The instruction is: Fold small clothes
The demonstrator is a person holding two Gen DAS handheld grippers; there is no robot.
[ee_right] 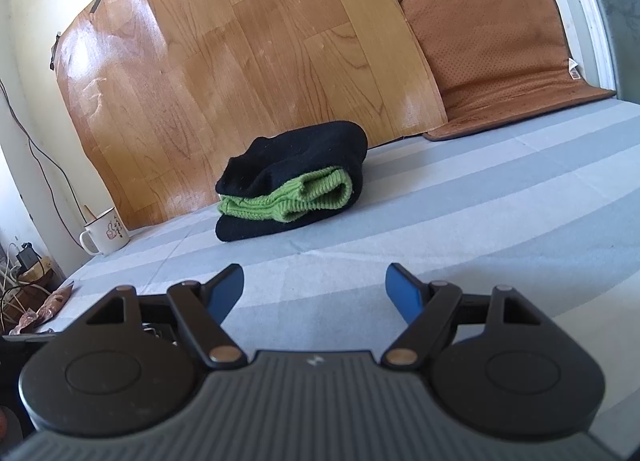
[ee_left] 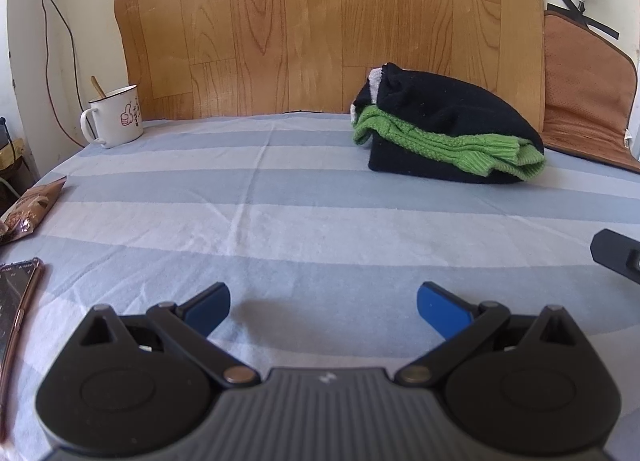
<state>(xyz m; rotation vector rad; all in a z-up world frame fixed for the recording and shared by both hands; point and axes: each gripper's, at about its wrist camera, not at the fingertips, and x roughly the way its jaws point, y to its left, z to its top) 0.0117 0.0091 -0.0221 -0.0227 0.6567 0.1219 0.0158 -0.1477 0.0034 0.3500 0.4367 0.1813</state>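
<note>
My left gripper [ee_left: 323, 311] and right gripper [ee_right: 315, 293] gape, empty | folded clothes [ee_right: 290, 187] stacked by wood-grain board [ee_right: 240, 61], well apart | soft, light knit; I'd pinch the green cuff [ee_right: 320, 197].

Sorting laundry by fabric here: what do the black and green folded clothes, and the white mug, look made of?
Black garment: a soft, matte, fine knit, perhaps wool or fleece; slightly fuzzy surface. Green garment: chunky ribbed knit, its ribs plain at the cuff; the fibre is unclear. White mug: probably enamelled metal, going by its glossy white and thin dark rim.
</note>
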